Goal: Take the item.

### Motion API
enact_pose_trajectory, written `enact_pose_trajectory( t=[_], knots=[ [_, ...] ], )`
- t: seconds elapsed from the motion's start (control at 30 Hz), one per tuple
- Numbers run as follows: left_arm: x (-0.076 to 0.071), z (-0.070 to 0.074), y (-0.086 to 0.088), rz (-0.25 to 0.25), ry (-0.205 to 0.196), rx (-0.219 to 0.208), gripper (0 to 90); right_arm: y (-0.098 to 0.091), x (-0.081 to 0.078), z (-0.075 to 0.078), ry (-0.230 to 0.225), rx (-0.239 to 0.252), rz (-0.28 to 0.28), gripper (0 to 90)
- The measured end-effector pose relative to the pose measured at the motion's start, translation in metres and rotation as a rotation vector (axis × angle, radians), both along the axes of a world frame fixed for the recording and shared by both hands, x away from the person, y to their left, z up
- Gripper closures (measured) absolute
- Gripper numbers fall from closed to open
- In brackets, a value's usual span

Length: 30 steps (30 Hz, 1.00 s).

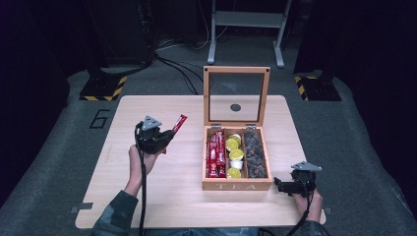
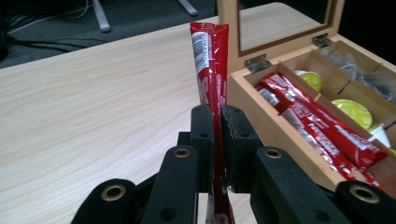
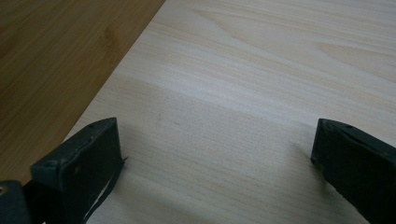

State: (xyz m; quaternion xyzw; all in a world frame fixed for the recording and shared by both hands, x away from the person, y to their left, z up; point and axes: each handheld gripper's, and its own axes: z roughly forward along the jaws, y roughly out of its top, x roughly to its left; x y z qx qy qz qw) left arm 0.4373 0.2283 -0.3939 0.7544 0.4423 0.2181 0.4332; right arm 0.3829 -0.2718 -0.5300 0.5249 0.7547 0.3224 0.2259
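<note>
Resting low at the near right corner of the pale wooden bench (image 1: 147,196), the right claw (image 1: 285,186) has its jaws spread wide over bare wood, just beside the front right corner of the tea box (image 1: 236,186). Farther in on the left side, the left claw (image 1: 164,140) is clamped on a red sachet (image 2: 211,60), which stands up between its jaws and tilts toward the box. The box sits right of the bench's middle with three long compartments: red sachets (image 1: 216,153) in the left one, yellow-topped pods (image 1: 235,155) in the middle, and dark items in the right, possibly tea bags (image 1: 254,155). Behind them, the glass-paned lid (image 1: 236,96) stands upright on its hinges.
</note>
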Motion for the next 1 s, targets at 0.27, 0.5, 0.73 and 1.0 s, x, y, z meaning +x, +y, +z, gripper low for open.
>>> enact_pose_trajectory(
  t=[0.27, 0.5, 0.73, 1.0],
  knots=[
    [0.006, 0.000, 0.016, 0.040, 0.004, -0.001, 83.2, 0.000, 0.000, 0.000, 0.000, 0.000, -0.001, 0.8],
    [0.014, -0.003, 0.028, 0.079, 0.007, 0.005, 83.2, 0.000, 0.000, 0.000, 0.000, 0.000, -0.001, 0.8],
    [0.020, -0.006, 0.038, 0.119, 0.007, 0.002, 83.2, 0.000, 0.000, 0.000, 0.000, 0.000, -0.001, 0.8],
    [0.030, -0.014, 0.048, 0.164, 0.007, -0.013, 83.2, 0.000, 0.000, 0.000, 0.000, 0.000, -0.001, 0.8]
  ],
)
